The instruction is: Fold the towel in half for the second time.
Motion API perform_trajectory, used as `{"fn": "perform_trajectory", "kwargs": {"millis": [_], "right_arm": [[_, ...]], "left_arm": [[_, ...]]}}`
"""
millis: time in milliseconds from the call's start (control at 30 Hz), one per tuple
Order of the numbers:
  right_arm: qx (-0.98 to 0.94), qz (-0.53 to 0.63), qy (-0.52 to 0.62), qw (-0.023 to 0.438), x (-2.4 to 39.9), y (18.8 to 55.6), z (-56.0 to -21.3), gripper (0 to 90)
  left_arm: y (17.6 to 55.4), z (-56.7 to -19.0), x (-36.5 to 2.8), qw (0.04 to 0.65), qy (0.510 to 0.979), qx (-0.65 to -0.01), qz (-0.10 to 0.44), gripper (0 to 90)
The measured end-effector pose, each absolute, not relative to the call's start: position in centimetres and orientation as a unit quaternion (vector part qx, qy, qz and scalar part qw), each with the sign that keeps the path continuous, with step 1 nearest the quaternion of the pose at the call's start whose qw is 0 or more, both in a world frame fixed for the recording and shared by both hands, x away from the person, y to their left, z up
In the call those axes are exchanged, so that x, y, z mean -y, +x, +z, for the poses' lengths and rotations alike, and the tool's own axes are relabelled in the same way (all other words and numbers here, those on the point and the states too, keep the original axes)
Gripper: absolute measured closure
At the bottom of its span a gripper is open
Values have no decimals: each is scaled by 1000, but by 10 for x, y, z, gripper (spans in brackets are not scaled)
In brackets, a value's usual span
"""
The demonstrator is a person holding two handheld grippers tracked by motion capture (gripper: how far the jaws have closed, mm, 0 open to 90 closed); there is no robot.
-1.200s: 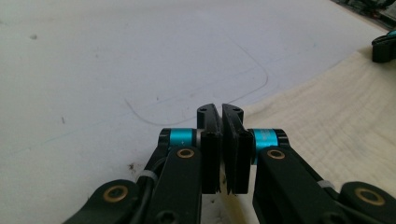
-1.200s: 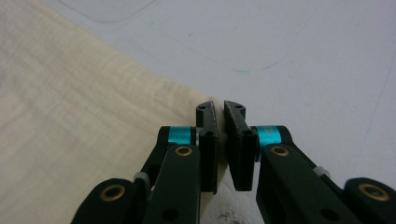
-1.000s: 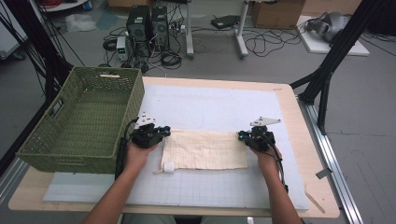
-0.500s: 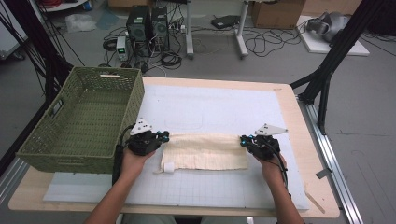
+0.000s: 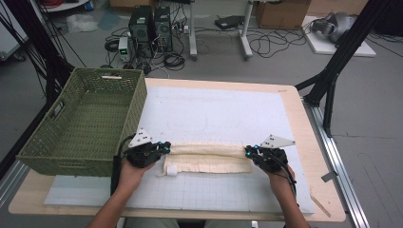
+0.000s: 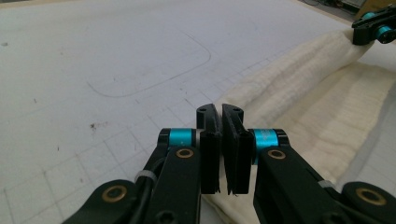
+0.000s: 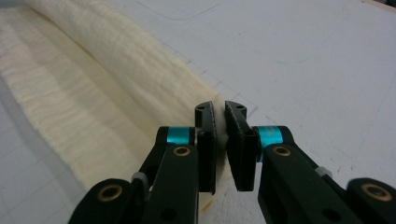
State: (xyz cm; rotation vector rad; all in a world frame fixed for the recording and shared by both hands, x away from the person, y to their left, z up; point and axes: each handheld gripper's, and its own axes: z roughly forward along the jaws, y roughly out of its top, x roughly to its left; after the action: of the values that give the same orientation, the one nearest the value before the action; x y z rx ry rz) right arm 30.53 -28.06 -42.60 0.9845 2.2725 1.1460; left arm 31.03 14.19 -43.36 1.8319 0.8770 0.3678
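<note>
A cream towel [image 5: 209,160] lies as a long, narrow band across the white mat, its far edge rolled over toward the person. My left gripper [image 5: 166,147] is shut on the towel's left end, with cloth [image 6: 327,93] bulging beside and under the closed jaws [image 6: 220,112]. My right gripper [image 5: 248,152] is shut on the right end. A sliver of cream cloth [image 7: 93,60] shows between its pressed pads [image 7: 219,109]. The right gripper [image 6: 376,25] also shows far off in the left gripper view, at the fold's other end.
A green woven basket [image 5: 135,102] stands at the table's left, close to my left hand. The white gridded mat [image 5: 214,109] covers most of the wooden table [image 5: 309,142]. Computers, cables and a black frame stand on the floor beyond.
Both grippers have moved toward the person, carrying the towel's far edge with them. The towel now looks narrower, its far part folded over the near part.
</note>
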Motion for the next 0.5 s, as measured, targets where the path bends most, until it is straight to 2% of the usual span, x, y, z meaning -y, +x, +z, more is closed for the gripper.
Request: {"fn": "perform_trajectory", "kwargs": {"millis": [500], "right_arm": [[-832, 398, 328, 203, 283, 281, -426, 836]], "left_arm": [[287, -436, -145, 496, 783, -350, 135, 855]]}}
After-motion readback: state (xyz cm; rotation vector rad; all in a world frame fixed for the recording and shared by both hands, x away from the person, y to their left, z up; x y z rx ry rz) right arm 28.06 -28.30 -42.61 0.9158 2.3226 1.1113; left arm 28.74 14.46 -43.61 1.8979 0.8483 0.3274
